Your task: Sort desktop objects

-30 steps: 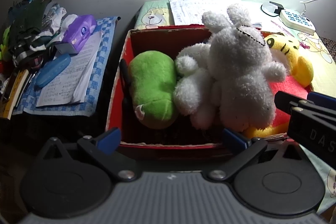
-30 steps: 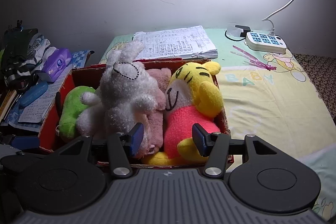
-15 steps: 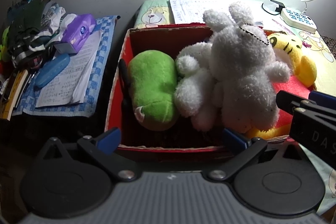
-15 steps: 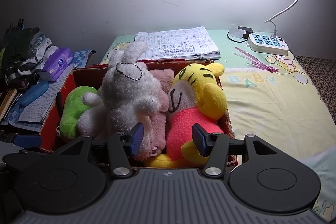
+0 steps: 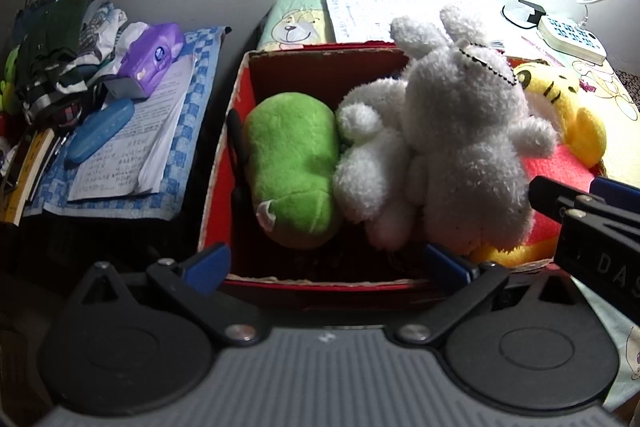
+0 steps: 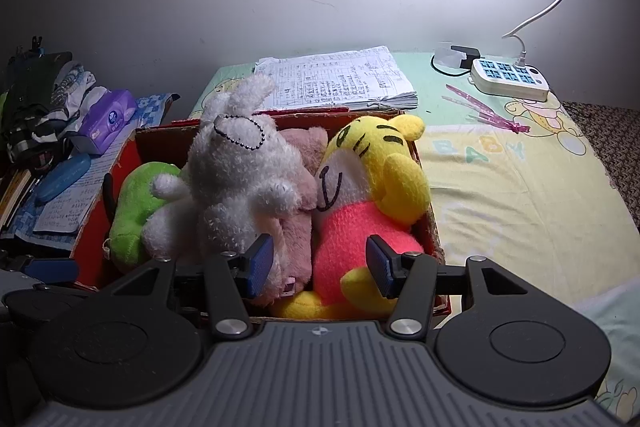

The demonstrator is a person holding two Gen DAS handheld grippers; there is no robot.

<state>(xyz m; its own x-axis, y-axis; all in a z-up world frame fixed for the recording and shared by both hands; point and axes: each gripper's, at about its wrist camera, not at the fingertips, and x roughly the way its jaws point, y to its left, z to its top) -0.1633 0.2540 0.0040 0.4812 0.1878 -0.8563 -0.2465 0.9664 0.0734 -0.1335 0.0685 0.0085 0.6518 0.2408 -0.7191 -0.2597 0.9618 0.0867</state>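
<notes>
A red cardboard box (image 5: 224, 163) (image 6: 434, 227) holds several plush toys: a green one (image 5: 292, 163) (image 6: 132, 207), a white rabbit (image 5: 460, 147) (image 6: 236, 179), a pink one (image 6: 300, 211) and a yellow tiger in red (image 5: 560, 131) (image 6: 372, 195). My left gripper (image 5: 326, 263) is open and empty, just short of the box's near wall. My right gripper (image 6: 318, 267) is open and empty over the near rim, its fingers either side of the tiger's lower body; it also shows at the right edge of the left wrist view (image 5: 580, 215).
A stack of handwritten papers (image 6: 340, 79) lies behind the box. A white power strip (image 6: 508, 79) with a cable sits at the back right on the baby-print cloth (image 6: 520, 187). At left are a purple tissue pack (image 5: 152, 59), a blue case (image 5: 100, 135), papers and clothes.
Both grippers have drifted slightly; the box and toys sit a little further right and lower in view. Nothing was taken hold of or let go.
</notes>
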